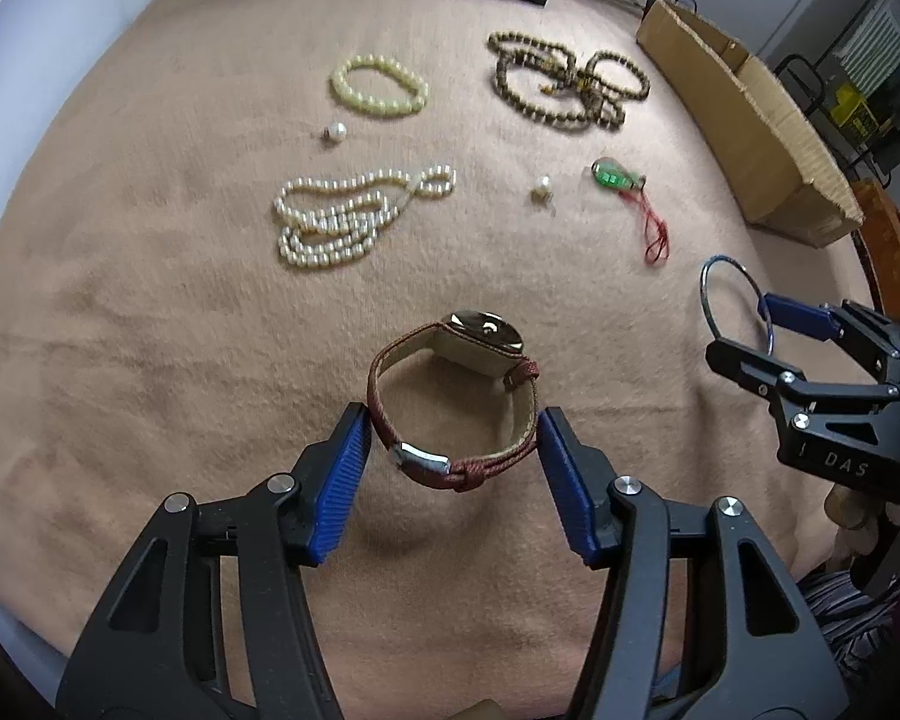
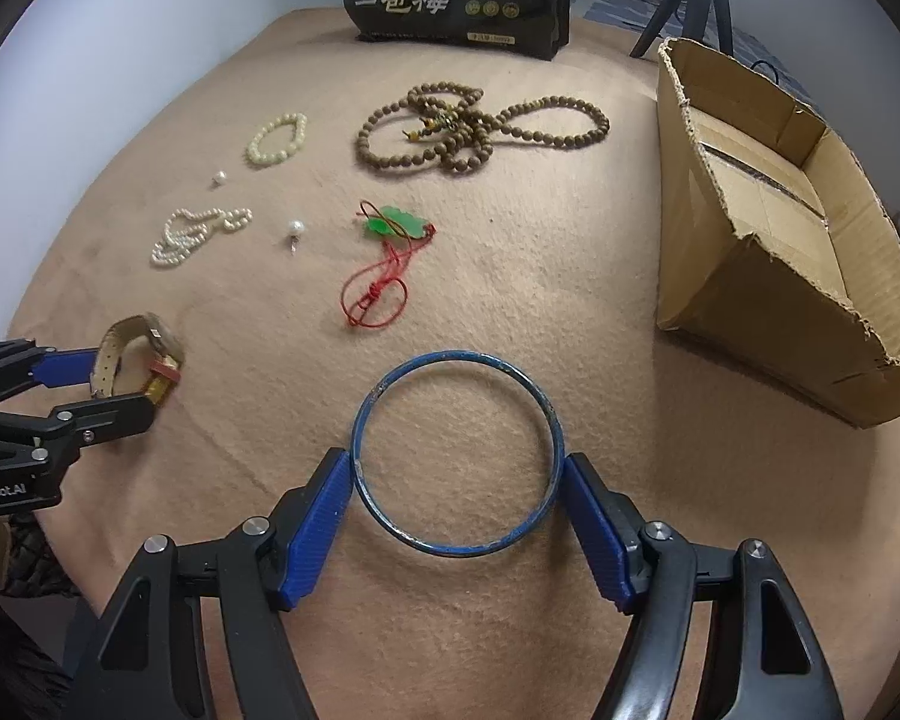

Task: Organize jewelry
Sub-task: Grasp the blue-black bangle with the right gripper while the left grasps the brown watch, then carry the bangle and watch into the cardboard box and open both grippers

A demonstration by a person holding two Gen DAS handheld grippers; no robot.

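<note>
Left gripper (image 1: 455,438) fingers straddle brown-strap gold-faced wristwatch (image 1: 459,399), pads touching strap sides. Right gripper (image 2: 457,501) fingers bracket thin blue metal bangle (image 2: 457,455), lying flat between them, pads touching rim.

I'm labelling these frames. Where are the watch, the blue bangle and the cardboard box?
watch (image 1: 483,336): left wrist view, on its face.
blue bangle (image 2: 450,358): right wrist view, on its far rim.
cardboard box (image 2: 744,294): right wrist view, on its near wall.
</note>
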